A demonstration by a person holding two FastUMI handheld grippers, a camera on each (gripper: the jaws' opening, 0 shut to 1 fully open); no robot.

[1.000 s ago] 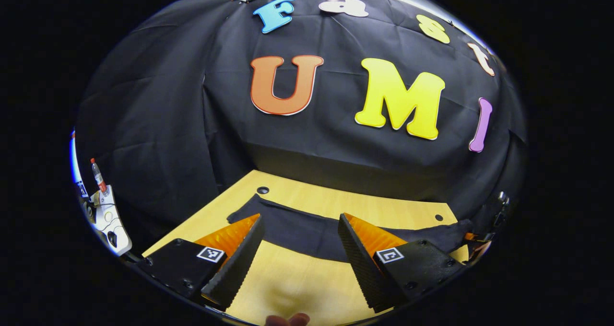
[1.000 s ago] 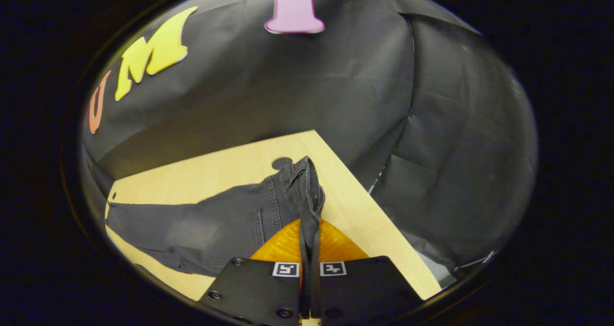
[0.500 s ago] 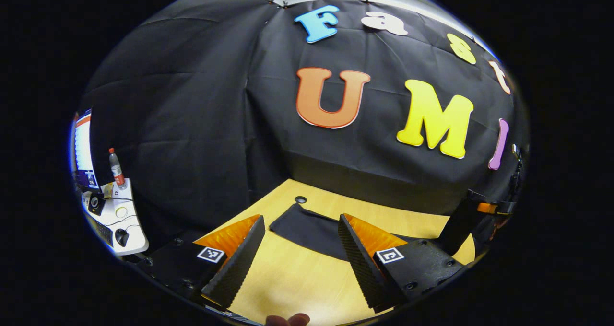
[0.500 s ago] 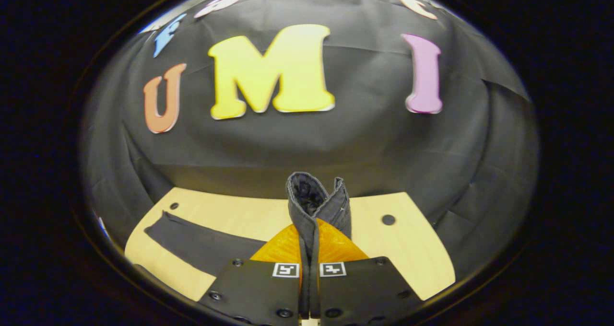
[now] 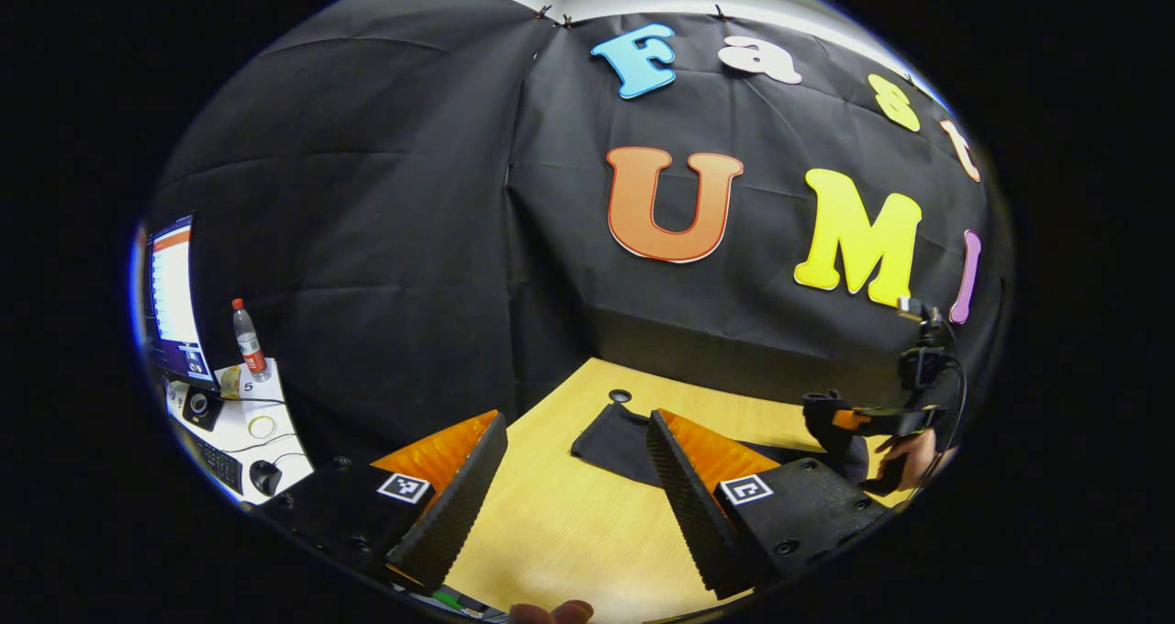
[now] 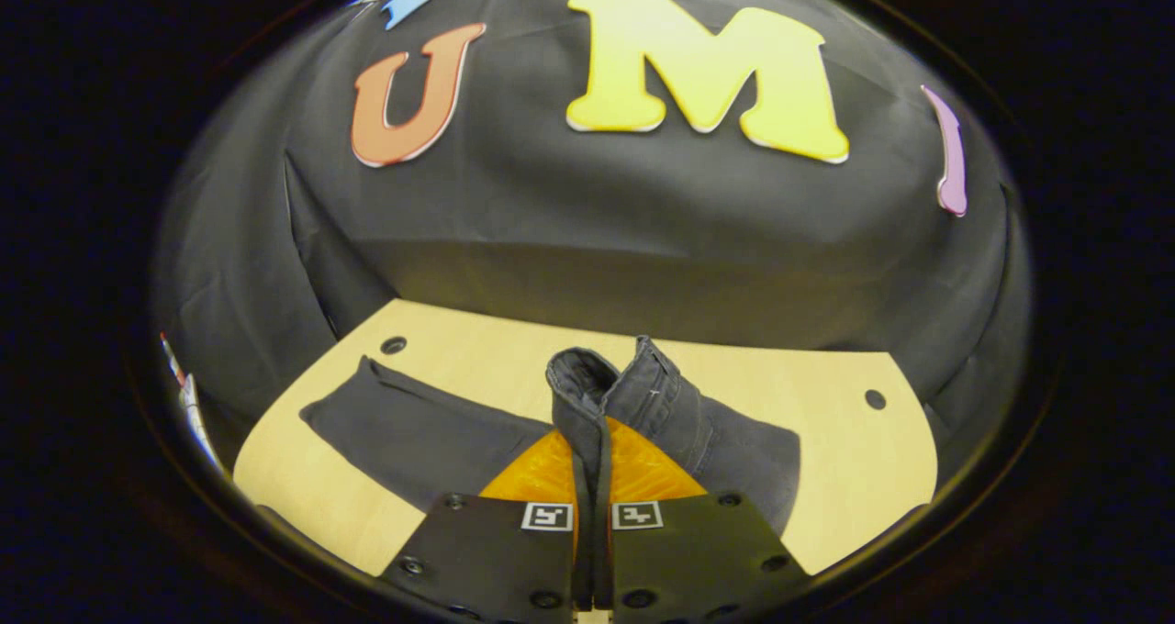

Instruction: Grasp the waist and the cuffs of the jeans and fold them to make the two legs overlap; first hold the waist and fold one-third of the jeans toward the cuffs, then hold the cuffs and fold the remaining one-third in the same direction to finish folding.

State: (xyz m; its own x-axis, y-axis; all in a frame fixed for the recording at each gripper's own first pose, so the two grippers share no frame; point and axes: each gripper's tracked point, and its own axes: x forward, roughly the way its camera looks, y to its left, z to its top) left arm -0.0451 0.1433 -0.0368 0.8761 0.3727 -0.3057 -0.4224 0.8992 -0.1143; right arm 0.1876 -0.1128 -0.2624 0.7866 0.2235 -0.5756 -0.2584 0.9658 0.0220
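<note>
Jeans (image 6: 431, 431): dark, lying on the wooden table (image 6: 826, 477). In the right gripper view the leg end stretches flat toward the left, near a round hole (image 6: 394, 345) in the tabletop; the waist end is lifted off the surface and stands up in a fold.

Right gripper (image 6: 592, 477): closed tight on the raised waistband, cloth pinched between both fingers and rising above them. In the left gripper view it appears at far right (image 5: 849, 419), with the holding hand (image 5: 909, 454) behind it.

Left gripper (image 5: 574, 486): jaws spread wide, holding nothing, above bare tabletop. The cuff end (image 5: 610, 440) of the jeans lies just beyond and between its fingers, not touching.

Side desk (image 5: 248, 422): monitor (image 5: 172, 298), bottle (image 5: 248, 330).
</note>
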